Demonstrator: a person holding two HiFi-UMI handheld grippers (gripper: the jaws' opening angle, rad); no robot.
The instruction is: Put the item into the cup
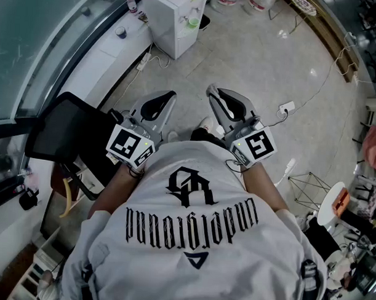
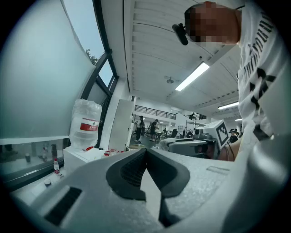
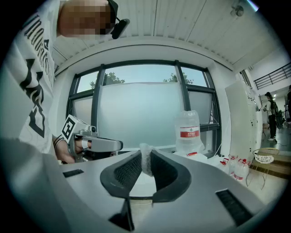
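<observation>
Right tongs (image 3: 145, 154) clamp clear item (image 3: 146, 166); bottle (image 3: 187, 120) red label (image 3: 188, 134) unreadable.

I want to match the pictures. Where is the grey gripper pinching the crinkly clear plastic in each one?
Head view: the right grey gripper is just right of centre, pointing up.
Left gripper view: the gripper is at middle right, seen side-on.
Right gripper view: the gripper is at bottom centre, shut on the crinkly clear plastic piece.
Shared landmark: the big clear water bottle with a red label, in both gripper views.
</observation>
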